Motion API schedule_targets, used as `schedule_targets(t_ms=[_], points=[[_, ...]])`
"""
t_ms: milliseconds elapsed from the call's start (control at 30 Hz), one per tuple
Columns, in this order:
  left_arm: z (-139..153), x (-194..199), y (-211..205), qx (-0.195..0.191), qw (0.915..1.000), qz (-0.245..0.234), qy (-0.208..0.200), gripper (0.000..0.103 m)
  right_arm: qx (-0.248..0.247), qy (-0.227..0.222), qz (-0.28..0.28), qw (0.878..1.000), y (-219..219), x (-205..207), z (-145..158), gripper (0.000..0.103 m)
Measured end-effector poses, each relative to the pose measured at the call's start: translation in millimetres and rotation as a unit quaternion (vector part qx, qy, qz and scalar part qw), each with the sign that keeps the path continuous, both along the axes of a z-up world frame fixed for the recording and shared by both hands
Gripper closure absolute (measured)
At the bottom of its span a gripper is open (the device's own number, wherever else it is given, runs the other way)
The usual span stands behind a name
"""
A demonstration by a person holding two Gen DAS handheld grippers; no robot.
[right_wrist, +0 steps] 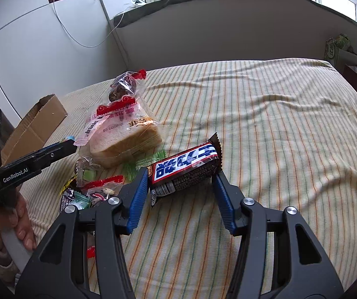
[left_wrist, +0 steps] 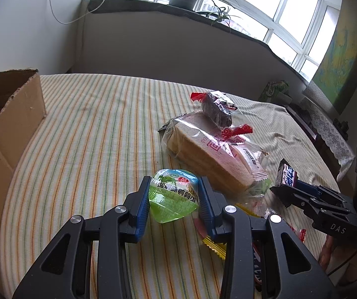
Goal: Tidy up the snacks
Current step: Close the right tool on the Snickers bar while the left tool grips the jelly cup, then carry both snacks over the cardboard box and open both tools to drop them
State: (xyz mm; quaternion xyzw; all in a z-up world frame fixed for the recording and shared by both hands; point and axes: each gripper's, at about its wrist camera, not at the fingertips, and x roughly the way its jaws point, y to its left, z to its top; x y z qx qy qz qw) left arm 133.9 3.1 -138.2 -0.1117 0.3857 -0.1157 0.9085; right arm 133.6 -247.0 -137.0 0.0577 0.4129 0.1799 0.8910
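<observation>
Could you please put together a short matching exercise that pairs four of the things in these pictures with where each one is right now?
Things:
1. green pouch
2. chocolate bar
3. dark snack
4. cardboard box

Places:
A. lying on top of the bread bag
B. between the right gripper pads
C. at the left side of the bedspread
D. between the left gripper pads

Pairs: 1-D, 2-B, 3-A, 4-C

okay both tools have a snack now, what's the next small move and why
Probably lift the left tool, shut on the green packet, and carry it toward the cardboard box at left. The right tool already grips the chocolate bar, so it can follow.
</observation>
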Motion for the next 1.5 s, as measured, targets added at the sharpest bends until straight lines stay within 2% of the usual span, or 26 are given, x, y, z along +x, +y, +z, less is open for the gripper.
schedule_targets(t_ms=[200, 467, 733, 900, 1167, 1500], points=[[10, -7, 2, 0.003, 0.9997, 0.005, -0.022, 0.067, 0.006, -0.017, -0.011, 1.000, -10, -6, 14, 0.049], [54, -32, 16, -0.006, 0.9974, 0.008, -0.071, 0.067, -0.007, -0.082, -0.018, 0.996, -5, -30, 77, 0.049], [82, -76, 55, -0.012, 0.9929, 0.043, -0.110, 0.067, -0.029, -0.127, 0.004, 0.992, 31, -64, 123, 0.049], [86, -100, 87, -0.015, 0.9897, 0.071, -0.123, 0.067, -0.044, -0.135, 0.034, 0.989, 70, -75, 136, 0.049], [80, -128, 154, -0.023, 0.9806, 0.146, -0.129, 0.067, -0.054, -0.127, 0.119, 0.983, 164, -71, 132, 0.049], [62, -148, 217, -0.014, 0.9679, 0.225, -0.111, 0.067, -0.042, -0.106, 0.244, 0.963, 293, -70, 113, 0.048]])
